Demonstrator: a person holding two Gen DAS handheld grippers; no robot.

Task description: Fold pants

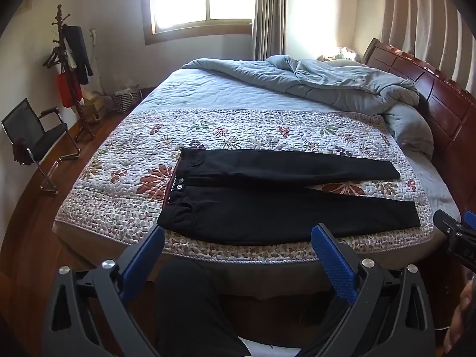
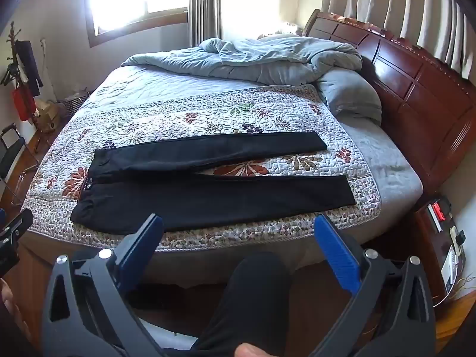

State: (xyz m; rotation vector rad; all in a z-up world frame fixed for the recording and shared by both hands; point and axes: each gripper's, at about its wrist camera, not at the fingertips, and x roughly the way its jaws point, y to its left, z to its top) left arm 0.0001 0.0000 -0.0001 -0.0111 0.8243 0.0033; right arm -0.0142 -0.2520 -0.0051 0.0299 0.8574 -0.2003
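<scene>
Black pants (image 1: 267, 199) lie flat on the floral quilt (image 1: 119, 178) near the bed's front edge, waistband to the left, both legs spread out to the right with a gap between them. They also show in the right wrist view (image 2: 214, 190). My left gripper (image 1: 241, 235) is open and empty, held above the bed's front edge just short of the pants' near leg. My right gripper (image 2: 238, 223) is open and empty, also over the front edge by the near leg. The right gripper's tip shows at the right edge of the left wrist view (image 1: 455, 235).
A crumpled grey duvet (image 1: 327, 80) lies at the back of the bed by the red wooden headboard (image 1: 440, 101). A black chair (image 1: 32, 136) and a coat stand (image 1: 68, 68) are on the left. A nightstand (image 2: 440, 238) is on the right. The person's dark-clad legs (image 2: 253, 297) are below the grippers.
</scene>
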